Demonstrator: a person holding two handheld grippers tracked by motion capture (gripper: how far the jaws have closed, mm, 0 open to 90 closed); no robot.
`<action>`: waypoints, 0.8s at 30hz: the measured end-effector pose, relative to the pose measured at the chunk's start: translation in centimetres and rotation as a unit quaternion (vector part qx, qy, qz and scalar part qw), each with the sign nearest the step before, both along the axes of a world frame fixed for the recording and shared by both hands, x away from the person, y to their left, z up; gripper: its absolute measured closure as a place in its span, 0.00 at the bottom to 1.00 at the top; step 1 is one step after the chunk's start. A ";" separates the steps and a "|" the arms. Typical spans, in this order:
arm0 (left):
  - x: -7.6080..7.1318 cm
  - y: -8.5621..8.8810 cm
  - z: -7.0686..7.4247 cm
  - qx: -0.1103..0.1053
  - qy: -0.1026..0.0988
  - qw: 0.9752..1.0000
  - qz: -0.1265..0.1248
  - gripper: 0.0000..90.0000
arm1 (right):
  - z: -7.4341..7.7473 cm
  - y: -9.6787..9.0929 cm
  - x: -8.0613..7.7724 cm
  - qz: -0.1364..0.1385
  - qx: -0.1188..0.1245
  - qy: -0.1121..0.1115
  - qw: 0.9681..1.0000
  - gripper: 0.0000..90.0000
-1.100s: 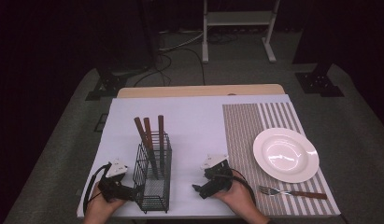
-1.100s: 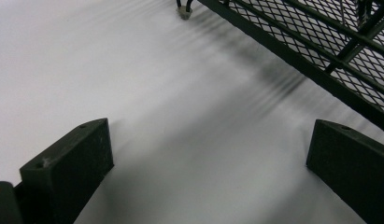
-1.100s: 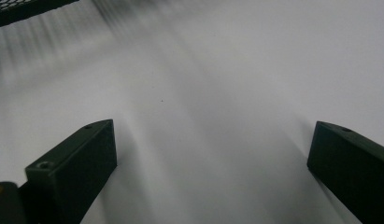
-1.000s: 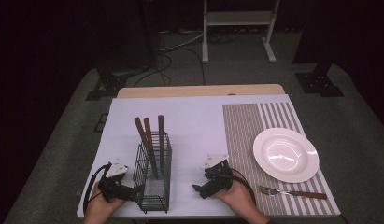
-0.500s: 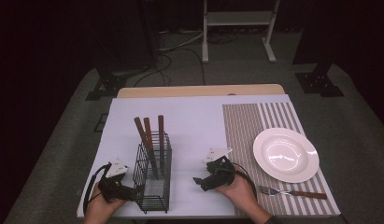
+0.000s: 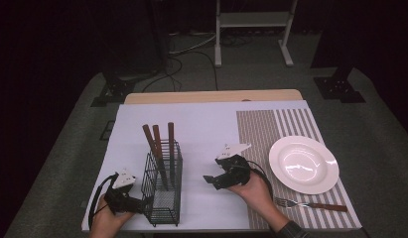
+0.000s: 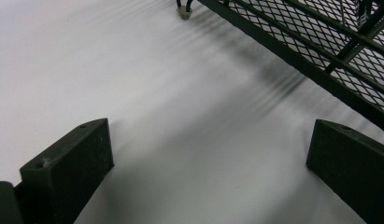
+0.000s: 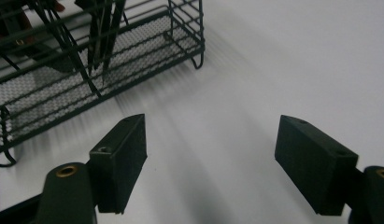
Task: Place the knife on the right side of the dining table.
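A black wire basket (image 6: pixel 164 191) stands near the table's front left, with three brown-handled utensils (image 6: pixel 161 144) upright in it. My left gripper (image 6: pixel 137 202) rests on the white table just left of the basket. In the left gripper view its jaws (image 7: pixel 208 158) stand wide open over bare table, and the basket (image 7: pixel 320 42) is at the upper right. My right gripper (image 6: pixel 211 179) hovers to the right of the basket and points toward it. Its jaws (image 8: pixel 210 154) have just been closing, are open, and have nothing between them. The basket (image 8: pixel 87 70) lies ahead of them.
A white plate (image 6: pixel 303 163) sits on a striped placemat (image 6: pixel 263 134) at the right. A fork with a brown handle (image 6: pixel 310 203) lies in front of the plate. The white table cover (image 6: pixel 206 124) stretches behind the basket.
The right gripper has risen off the table and drifted slightly away from the front edge. Its jaws have narrowed. The left gripper and the basket have stayed put.
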State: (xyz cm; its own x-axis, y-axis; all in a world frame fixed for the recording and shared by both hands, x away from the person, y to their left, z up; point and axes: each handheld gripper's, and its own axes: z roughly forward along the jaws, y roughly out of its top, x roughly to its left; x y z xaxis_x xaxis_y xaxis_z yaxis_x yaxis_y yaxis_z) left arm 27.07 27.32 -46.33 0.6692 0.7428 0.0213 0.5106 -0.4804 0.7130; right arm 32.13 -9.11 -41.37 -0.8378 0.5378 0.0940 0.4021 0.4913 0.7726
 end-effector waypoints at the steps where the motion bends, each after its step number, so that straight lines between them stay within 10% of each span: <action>1: 0.0 0.0 0.0 -0.002 0.000 1.000 0.001 0.00 | 0.3 0.0 0.1 0.000 0.003 0.001 1.000 0.27; 24: 0.0 0.0 0.0 -0.001 0.001 1.000 0.000 0.00 | 5.3 0.2 2.2 0.002 0.088 -0.011 0.996 0.35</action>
